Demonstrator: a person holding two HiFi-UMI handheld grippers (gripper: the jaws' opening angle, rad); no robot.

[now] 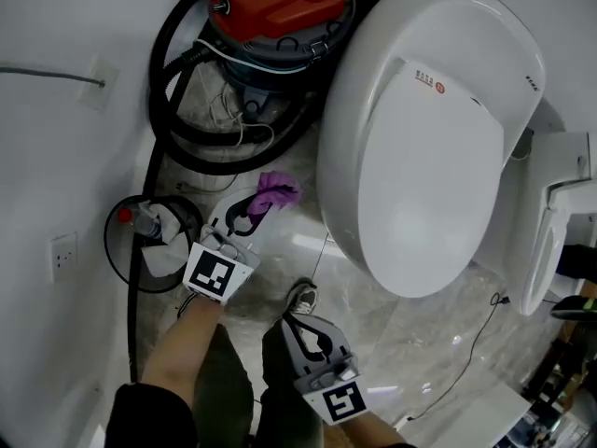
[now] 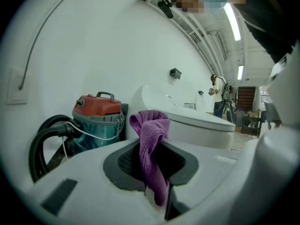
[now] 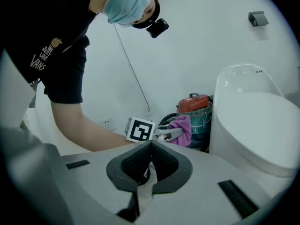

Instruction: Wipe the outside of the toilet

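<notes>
The white toilet (image 1: 420, 147) stands with its lid down at the right of the head view. It also shows in the left gripper view, as the toilet (image 2: 197, 122) beyond the jaws. My left gripper (image 1: 252, 209) is shut on a purple cloth (image 1: 276, 193), held low beside the toilet's left flank and apart from it. Between those jaws, the purple cloth (image 2: 151, 139) hangs down. My right gripper (image 1: 298, 319) sits nearer to me over the floor, shut with nothing in it. From the right gripper (image 3: 150, 146) I see the cloth (image 3: 183, 130) and the toilet (image 3: 258, 121).
A red-topped vacuum cleaner (image 1: 275, 7) with a thick black hose (image 1: 177, 110) stands in the corner behind the toilet's left side. A round black bin (image 1: 149, 239) with rubbish sits by the left wall. A thin cable (image 1: 466, 343) trails over the marble floor at the right.
</notes>
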